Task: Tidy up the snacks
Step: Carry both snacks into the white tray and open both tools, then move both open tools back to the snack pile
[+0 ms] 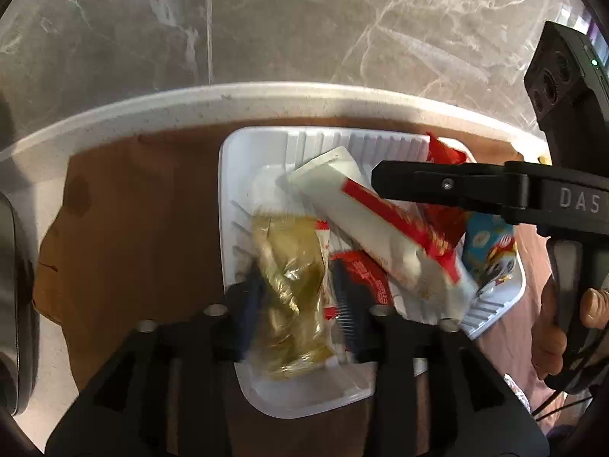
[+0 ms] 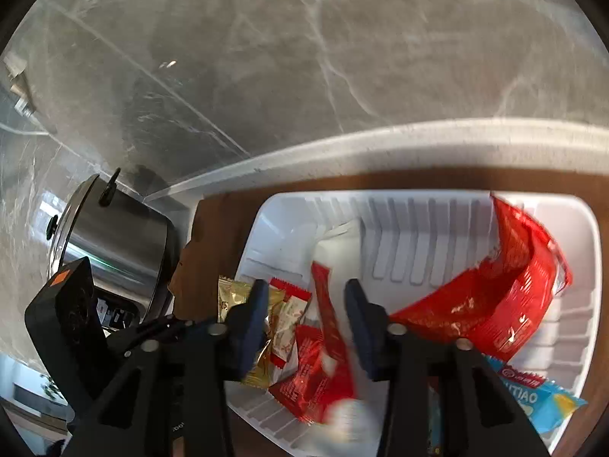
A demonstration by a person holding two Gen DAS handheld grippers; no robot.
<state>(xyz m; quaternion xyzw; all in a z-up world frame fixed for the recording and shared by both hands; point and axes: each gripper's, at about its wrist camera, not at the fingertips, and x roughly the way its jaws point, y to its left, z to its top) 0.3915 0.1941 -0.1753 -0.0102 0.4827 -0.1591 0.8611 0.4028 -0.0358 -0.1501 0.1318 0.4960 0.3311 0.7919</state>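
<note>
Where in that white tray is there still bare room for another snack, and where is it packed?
Bare room: the white tray floor along its far ribbed wall, between the white-and-red packet and the big red bag, and the brown board left of the tray. Crowded: the near side, where the gold packet, small red packets and blue packet pile up.

White ribbed plastic tray on a brown board, holding my snacks in a loose heap. Gold crinkly packet lies at the tray's left side. Long white wrapper w/ red stripe is blurred, tilted across the pile. Small red packet sits under it. Big red bag, crumpled, leans at the right wall. Blue packet lies at the near right corner.
</note>
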